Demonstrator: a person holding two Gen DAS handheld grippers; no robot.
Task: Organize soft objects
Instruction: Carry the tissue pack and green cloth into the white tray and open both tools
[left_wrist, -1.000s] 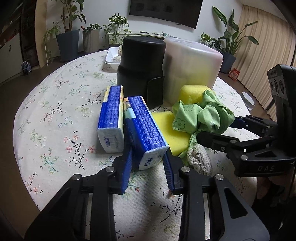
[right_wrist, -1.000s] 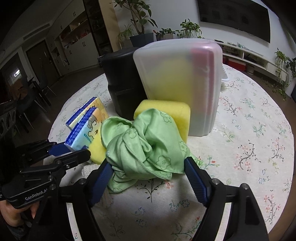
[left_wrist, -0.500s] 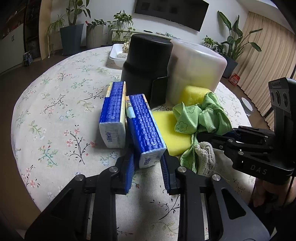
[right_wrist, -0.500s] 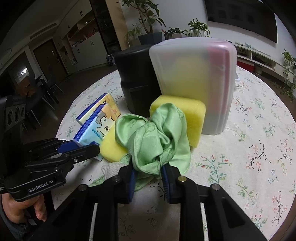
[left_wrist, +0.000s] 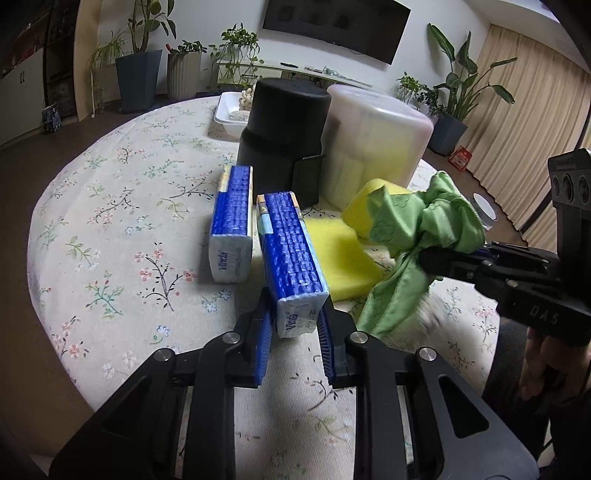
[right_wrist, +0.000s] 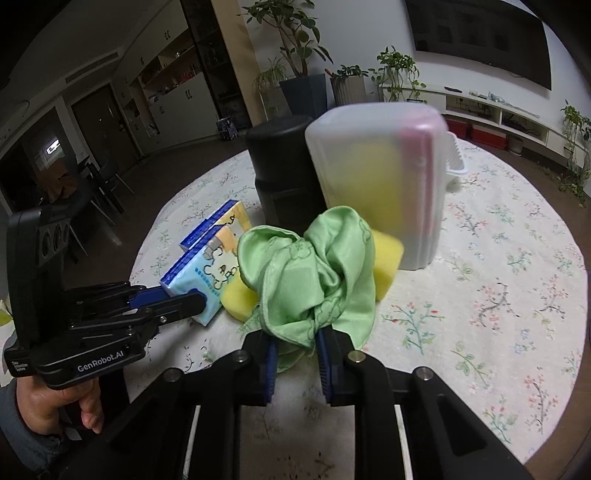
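Note:
My left gripper (left_wrist: 295, 325) is shut on a blue tissue pack (left_wrist: 291, 254), lifted a little off the table; it also shows in the right wrist view (right_wrist: 199, 277). A second blue tissue pack (left_wrist: 231, 225) lies to its left. My right gripper (right_wrist: 295, 347) is shut on a crumpled green cloth (right_wrist: 310, 277) and holds it above the table; the cloth also shows in the left wrist view (left_wrist: 417, 236). Two yellow sponges (left_wrist: 340, 254) (left_wrist: 369, 206) lie behind the cloth.
A black canister (left_wrist: 284, 136) and a translucent lidded container (left_wrist: 373, 144) stand behind the soft things. A white tray (left_wrist: 229, 114) sits farther back. The round table has a floral cloth (left_wrist: 110, 221). A knitted item (left_wrist: 432, 317) lies blurred under the green cloth.
Both grippers have closed, the left on the tissue pack and the right on the green cloth. Both things have risen off the table.

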